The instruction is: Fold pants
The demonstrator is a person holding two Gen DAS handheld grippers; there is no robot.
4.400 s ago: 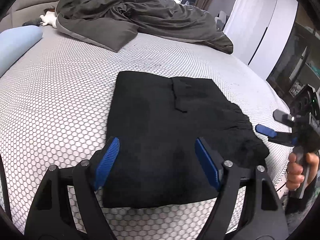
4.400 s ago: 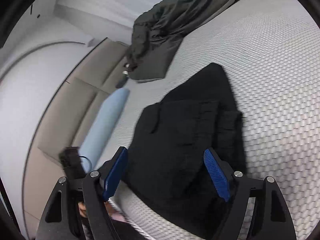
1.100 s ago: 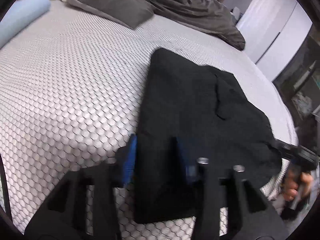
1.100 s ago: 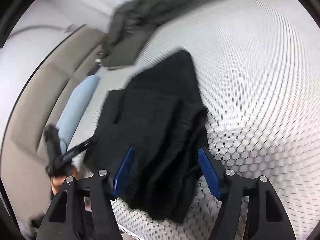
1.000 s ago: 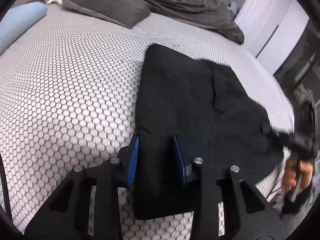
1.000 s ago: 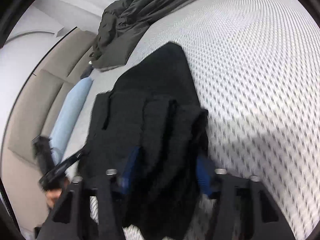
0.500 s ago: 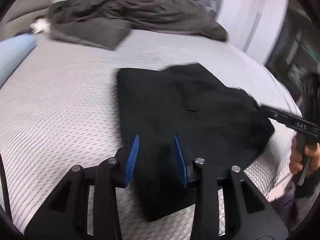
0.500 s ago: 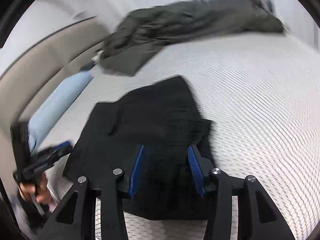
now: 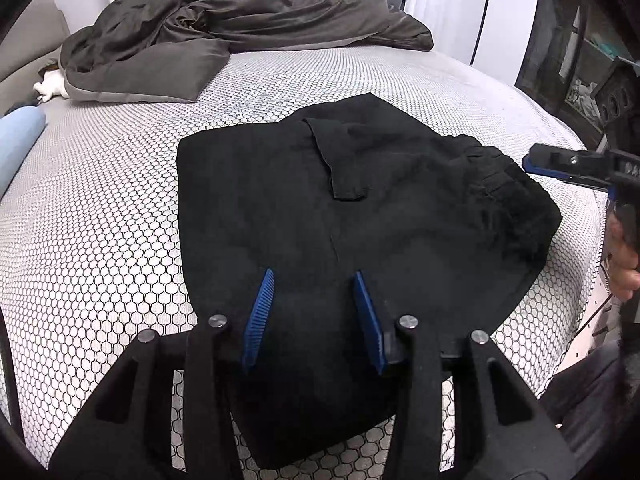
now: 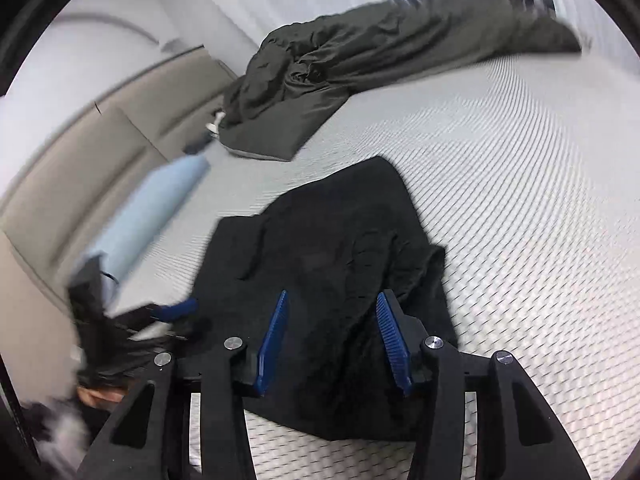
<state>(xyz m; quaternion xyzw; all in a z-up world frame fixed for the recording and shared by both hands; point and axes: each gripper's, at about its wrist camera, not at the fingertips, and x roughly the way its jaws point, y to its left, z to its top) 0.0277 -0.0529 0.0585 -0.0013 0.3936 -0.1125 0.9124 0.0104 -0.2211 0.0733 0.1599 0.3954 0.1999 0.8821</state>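
Black pants [image 9: 360,200] lie folded in a flat, roughly square bundle on the white honeycomb-patterned mattress [image 9: 100,200]. My left gripper [image 9: 312,280] hovers over the bundle's near edge, its jaws opening, the cloth below the blue pads and not pinched. In the right wrist view the pants [image 10: 328,240] show a rumpled waistband side, and my right gripper [image 10: 333,296] stands open just above that end, gripping nothing. The right gripper [image 9: 536,162] also appears at the pants' right edge in the left view, held by a hand. The left gripper [image 10: 176,308] shows blurred at the bundle's left.
A dark grey duvet [image 9: 240,12] and pillow [image 9: 160,72] are heaped at the far side of the bed. A light blue bolster [image 9: 16,136] lies at the left by a beige headboard [image 10: 80,160]. The mattress edge runs close along the right, near dark shelving [image 9: 580,40].
Both grippers' jaws narrowed from wide, and the left has since widened a little. Both views have rolled towards level, and the right gripper has lifted off the pants. The pants stay folded.
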